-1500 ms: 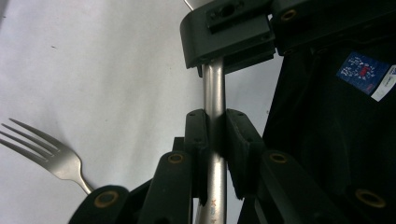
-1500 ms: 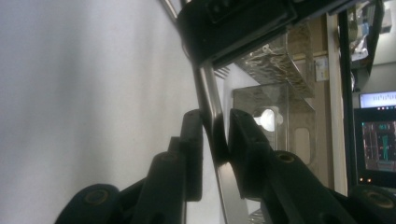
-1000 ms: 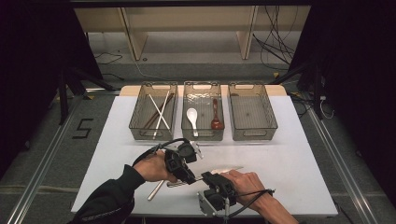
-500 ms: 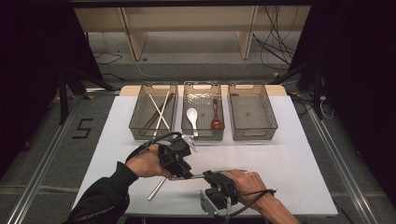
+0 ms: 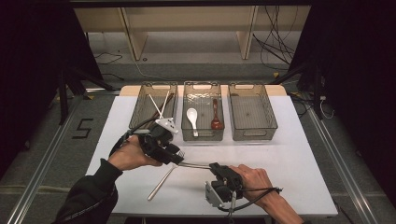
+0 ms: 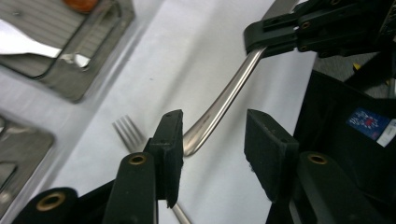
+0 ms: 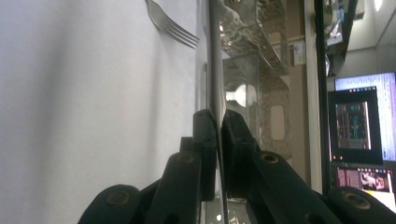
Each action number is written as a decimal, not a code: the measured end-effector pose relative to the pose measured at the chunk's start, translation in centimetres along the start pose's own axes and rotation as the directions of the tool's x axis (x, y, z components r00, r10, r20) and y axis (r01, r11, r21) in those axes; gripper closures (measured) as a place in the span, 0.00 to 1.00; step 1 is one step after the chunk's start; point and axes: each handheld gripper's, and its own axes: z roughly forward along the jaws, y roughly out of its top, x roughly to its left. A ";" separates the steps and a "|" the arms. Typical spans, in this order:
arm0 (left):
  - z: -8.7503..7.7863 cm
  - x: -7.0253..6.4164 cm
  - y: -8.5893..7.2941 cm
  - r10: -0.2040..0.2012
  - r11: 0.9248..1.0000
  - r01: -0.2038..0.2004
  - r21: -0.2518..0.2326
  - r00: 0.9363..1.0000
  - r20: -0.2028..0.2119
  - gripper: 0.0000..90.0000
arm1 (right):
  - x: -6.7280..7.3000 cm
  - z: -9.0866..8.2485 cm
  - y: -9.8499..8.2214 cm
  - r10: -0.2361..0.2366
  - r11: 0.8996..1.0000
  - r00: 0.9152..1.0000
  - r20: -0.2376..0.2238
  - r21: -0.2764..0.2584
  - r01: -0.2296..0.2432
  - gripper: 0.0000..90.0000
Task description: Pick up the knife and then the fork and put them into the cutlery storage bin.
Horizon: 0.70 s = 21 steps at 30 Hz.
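Observation:
A steel utensil (image 5: 194, 164) hangs level above the white table (image 5: 289, 154), its long curved handle (image 6: 224, 100) running between both grippers. My right gripper (image 5: 212, 166) is shut on the handle's far end (image 7: 214, 56), seen edge-on between its pads. My left gripper (image 5: 180, 156) has just been opening: its jaws (image 6: 213, 116) stand apart around the handle, with a clear gap on one side, and hide the utensil's head. A steel fork (image 5: 161, 183) lies on the table under the left gripper, tines (image 6: 128, 133) pointing toward the bins.
Three clear bins stand in a row at the back: the left bin (image 5: 140, 112) holds chopsticks, the middle bin (image 5: 203, 135) a white spoon (image 5: 192, 116) and a brown spoon (image 5: 215, 119), the right bin (image 5: 252, 133) nothing. The table's front edge is close below my hands.
My left gripper has opened off the steel handle and drawn left and upward, away from the right gripper. The right gripper has kept still, holding the utensil.

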 end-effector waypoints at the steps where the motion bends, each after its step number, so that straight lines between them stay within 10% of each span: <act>1: -0.1 0.2 -0.3 -0.007 1.000 0.007 0.001 1.000 0.000 0.62 | -0.1 0.0 -0.1 -0.005 1.000 1.000 0.005 0.002 0.005 0.96; 9: -0.1 1.0 -2.7 -0.060 0.998 0.060 0.027 0.998 -0.005 0.61 | -1.6 0.1 -1.7 0.048 0.997 0.997 0.064 0.056 -0.051 0.97; 21: 1.9 1.3 -7.3 -0.149 0.988 0.149 0.026 0.989 -0.009 0.62 | -5.7 1.3 -6.7 0.164 0.969 0.969 0.185 0.152 -0.193 0.98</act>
